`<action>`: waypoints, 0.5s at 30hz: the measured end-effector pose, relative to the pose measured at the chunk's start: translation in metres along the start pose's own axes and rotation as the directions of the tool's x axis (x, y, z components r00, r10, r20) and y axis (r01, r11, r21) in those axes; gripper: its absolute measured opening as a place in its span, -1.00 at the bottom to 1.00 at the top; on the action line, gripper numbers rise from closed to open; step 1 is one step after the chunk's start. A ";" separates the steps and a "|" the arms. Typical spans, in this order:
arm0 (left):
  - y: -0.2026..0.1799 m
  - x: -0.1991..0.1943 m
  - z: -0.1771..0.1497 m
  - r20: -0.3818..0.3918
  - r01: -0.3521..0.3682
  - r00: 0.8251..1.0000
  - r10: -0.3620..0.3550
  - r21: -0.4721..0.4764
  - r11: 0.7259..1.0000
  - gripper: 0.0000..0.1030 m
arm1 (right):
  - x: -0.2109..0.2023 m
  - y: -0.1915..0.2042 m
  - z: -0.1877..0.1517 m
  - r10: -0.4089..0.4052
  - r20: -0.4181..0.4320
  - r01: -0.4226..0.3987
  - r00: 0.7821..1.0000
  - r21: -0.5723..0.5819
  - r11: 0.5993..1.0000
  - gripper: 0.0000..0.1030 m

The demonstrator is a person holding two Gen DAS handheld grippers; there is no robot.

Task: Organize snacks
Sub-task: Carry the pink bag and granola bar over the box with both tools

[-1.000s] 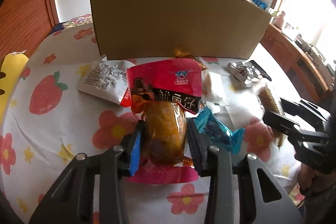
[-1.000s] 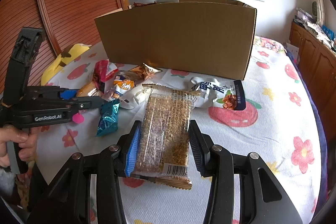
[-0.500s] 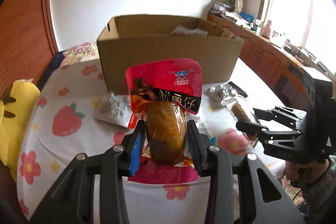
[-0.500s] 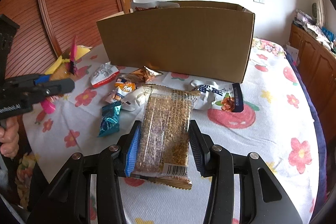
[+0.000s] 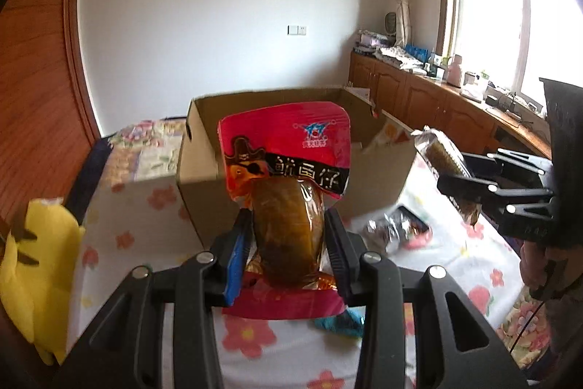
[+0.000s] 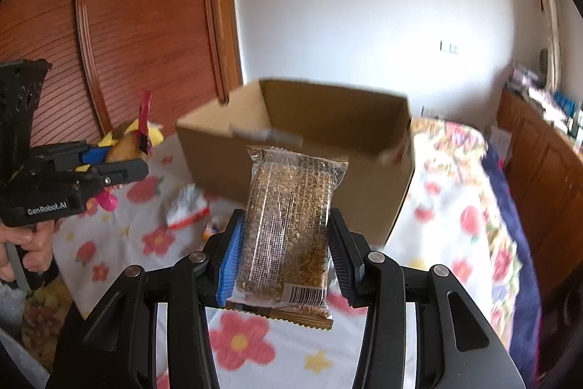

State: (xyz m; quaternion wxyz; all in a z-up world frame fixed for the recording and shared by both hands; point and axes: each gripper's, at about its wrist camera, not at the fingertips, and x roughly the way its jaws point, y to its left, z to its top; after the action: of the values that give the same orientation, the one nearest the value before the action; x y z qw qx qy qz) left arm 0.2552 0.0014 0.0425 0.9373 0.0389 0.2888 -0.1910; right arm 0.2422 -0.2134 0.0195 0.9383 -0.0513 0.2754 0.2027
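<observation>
A bed with a white cover (image 6: pixel 455 243) full of red flowers and strawberries carries the things. An open brown cardboard box (image 6: pixel 364 177) sits on the cover toward its far edge, and its top is open to the room. A yellow soft toy (image 5: pixel 40 279) lies at the left edge of the bed.

The left gripper (image 5: pixel 288 243) is clamped on a red snack pack (image 5: pixel 288 148) with a brown, shiny piece of food seen through its clear lower half. The pack stands up between the 2 black jaws, lifted off the cover, in front of the box.

The right gripper (image 6: pixel 284 243) is clamped on a clear-wrapped grain bar (image 6: pixel 288 221). The bar also stands up between the jaws, up in the air, in front of the box. A barcode shows near its bottom.

A hand (image 6: pixel 29 243) holds the handle of the left gripper.

Small packs lie loose on the cover near the front of the box: a white and red packet (image 6: pixel 186 206), a dark shiny packet (image 5: pixel 397 228), and a blue packet (image 5: pixel 339 321) below the left gripper.
</observation>
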 end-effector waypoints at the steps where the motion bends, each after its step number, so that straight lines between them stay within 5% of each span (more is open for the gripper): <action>1: 0.002 0.002 0.006 0.006 0.000 1.000 0.000 0.005 1.000 -0.25 | 0.002 -0.002 0.009 -0.001 0.008 0.001 1.000 -0.003 1.000 -0.14; 15: 0.035 0.055 0.079 0.054 0.007 0.998 -0.010 0.043 0.999 -0.25 | 0.067 -0.028 0.078 -0.005 0.053 0.006 0.999 -0.003 1.000 -0.14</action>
State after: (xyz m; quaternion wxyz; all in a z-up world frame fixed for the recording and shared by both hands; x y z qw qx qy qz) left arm 0.3517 0.0009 0.0760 0.9430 0.0524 0.2593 -0.2020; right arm 0.3431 -0.1994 0.0486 0.9457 -0.0482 0.2500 0.2019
